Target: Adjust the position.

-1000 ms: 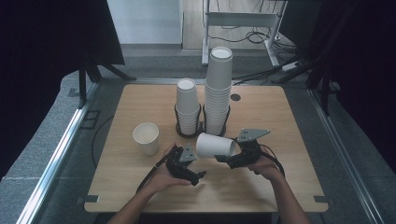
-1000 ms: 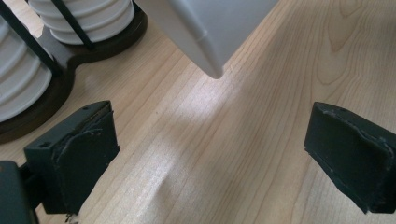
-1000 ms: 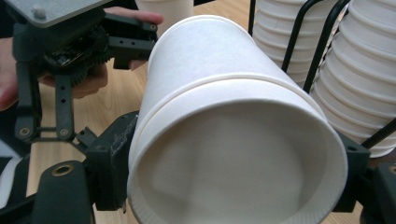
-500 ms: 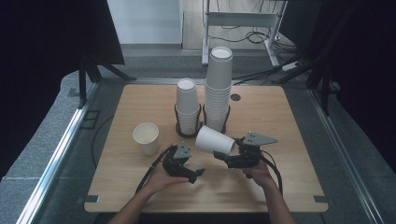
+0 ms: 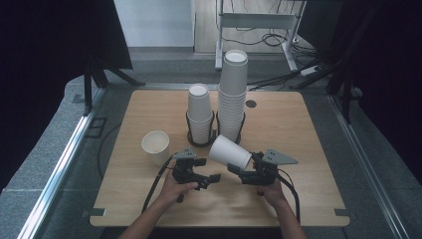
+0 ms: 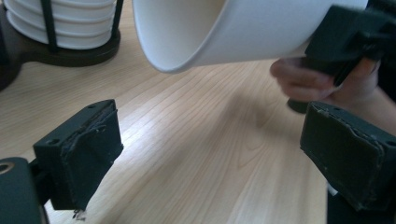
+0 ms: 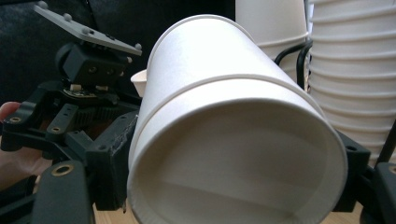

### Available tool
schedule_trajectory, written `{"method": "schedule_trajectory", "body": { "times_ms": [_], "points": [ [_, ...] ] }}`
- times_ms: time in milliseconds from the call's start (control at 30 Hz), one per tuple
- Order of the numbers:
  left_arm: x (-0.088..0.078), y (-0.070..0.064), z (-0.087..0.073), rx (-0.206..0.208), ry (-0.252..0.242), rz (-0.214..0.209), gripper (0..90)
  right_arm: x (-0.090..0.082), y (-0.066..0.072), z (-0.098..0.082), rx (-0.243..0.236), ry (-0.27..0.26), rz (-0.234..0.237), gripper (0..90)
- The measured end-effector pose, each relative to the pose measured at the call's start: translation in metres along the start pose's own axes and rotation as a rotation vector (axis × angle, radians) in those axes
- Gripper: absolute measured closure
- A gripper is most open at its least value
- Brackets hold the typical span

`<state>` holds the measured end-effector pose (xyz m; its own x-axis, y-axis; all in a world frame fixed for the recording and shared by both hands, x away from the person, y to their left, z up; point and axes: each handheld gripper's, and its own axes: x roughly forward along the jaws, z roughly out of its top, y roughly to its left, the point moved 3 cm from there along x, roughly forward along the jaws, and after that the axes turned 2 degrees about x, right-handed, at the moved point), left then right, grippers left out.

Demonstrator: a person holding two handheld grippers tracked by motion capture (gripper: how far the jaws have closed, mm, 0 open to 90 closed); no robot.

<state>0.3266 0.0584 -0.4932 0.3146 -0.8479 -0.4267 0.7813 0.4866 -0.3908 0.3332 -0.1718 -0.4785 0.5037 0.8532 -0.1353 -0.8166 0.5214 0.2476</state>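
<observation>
Paper cup lies tilted on its side in the air over the middle of the desk, gripped near its mouth by the right tool. Its closed base points up and away toward the two stacks at the far edge, and its open mouth faces back toward the near edge. In the right gripper view the cup's wall sits squarely between that tool's two black jaws, which stand wide apart and press on it from either side.

Left tool sits low over the near part of the desk, just beside the cup and a little below it. Its jaws have just been closing a little, yet they stand apart with only bare wood between them. In the left gripper view the cup hangs above and beyond those jaws, not touching them.

Behind the cup, a short stack of cups and a tall stack of cups stand upright in black wire holders. A single cup stands upright toward the left edge, well apart from both tools.
</observation>
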Motion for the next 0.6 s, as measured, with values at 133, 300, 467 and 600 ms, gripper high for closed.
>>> {"method": "schedule_trajectory", "body": {
  "times_ms": [133, 300, 467, 600],
  "points": [
    [0.001, 0.003, 0.0, -0.03, -0.017, 0.009, 5.6, -0.001, 0.002, 0.0, -0.011, -0.023, -0.003, 21.6],
    [-0.001, 0.006, 0.002, -0.072, -0.054, 0.001, 5.8, -0.002, 0.002, -0.004, -0.012, -0.03, -0.012, 21.6],
    [-0.001, 0.005, 0.006, -0.134, -0.102, -0.066, 5.6, -0.001, 0.003, -0.006, -0.003, -0.056, -0.018, 21.6],
    [0.001, 0.002, 0.011, -0.182, -0.143, -0.137, 4.7, 0.001, 0.008, -0.006, -0.012, -0.07, -0.013, 21.6]
  ]
}}
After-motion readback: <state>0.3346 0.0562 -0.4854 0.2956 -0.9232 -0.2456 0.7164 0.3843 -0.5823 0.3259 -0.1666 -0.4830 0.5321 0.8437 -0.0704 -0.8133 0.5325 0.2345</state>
